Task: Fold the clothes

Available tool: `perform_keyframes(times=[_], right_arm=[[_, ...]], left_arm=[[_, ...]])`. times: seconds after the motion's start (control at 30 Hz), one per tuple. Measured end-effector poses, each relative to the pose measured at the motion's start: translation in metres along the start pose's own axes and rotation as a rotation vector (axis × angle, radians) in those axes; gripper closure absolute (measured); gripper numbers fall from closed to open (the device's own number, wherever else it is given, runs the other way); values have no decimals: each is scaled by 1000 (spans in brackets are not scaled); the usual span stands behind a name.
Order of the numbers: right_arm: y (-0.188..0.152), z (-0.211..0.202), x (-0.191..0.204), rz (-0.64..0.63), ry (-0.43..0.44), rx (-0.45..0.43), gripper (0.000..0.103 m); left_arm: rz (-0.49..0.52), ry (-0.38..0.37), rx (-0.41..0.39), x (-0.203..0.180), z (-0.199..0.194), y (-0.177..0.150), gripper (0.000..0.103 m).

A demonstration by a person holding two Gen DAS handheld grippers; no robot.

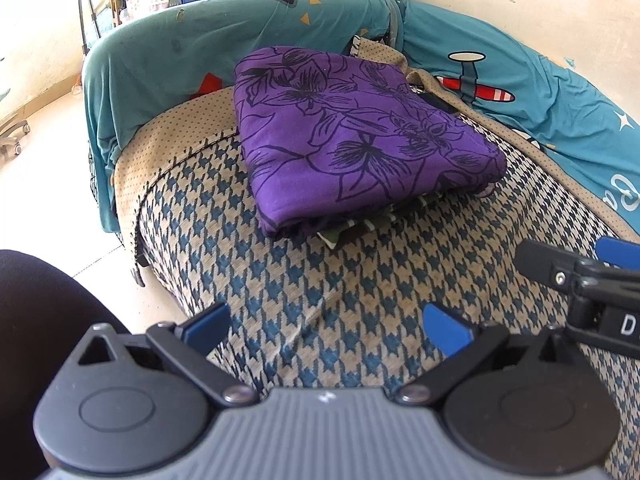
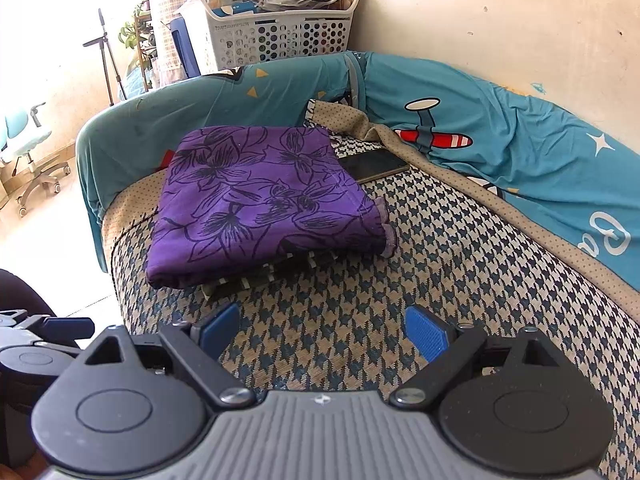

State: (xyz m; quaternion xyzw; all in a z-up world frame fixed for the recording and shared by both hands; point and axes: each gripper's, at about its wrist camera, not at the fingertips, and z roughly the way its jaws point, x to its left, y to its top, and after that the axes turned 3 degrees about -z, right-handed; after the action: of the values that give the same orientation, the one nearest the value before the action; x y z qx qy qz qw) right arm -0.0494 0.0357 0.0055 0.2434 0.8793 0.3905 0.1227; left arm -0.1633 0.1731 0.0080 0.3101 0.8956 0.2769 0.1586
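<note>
A folded purple cloth with black flower outlines (image 1: 352, 136) (image 2: 256, 200) lies on the houndstooth couch seat (image 1: 360, 280) (image 2: 460, 272). It rests on top of a dark striped garment (image 1: 360, 226) (image 2: 248, 278), of which only an edge peeks out. My left gripper (image 1: 326, 330) hangs over the seat's front part, open, with nothing between its blue pads. My right gripper (image 2: 324, 334) is likewise open and empty, short of the stack; its fingers also show at the right edge of the left wrist view (image 1: 560, 268).
A phone (image 2: 374, 164) lies on the seat behind the purple cloth. Teal sheets with a plane print (image 2: 480, 140) cover the armrest and backrest. A white laundry basket (image 2: 276, 28) stands beyond the couch. Floor and an office chair (image 2: 28, 152) are at left.
</note>
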Motion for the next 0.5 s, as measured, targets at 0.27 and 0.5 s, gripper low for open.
perform_keyframes(times=[0.27, 0.5], right_arm=[[-1, 2, 1, -3, 0, 4, 13], [-1, 0, 2, -6, -1, 4, 13]], left_arm=[[4, 0, -2, -1, 0, 0, 0], [15, 4, -7, -2, 0, -1, 0]])
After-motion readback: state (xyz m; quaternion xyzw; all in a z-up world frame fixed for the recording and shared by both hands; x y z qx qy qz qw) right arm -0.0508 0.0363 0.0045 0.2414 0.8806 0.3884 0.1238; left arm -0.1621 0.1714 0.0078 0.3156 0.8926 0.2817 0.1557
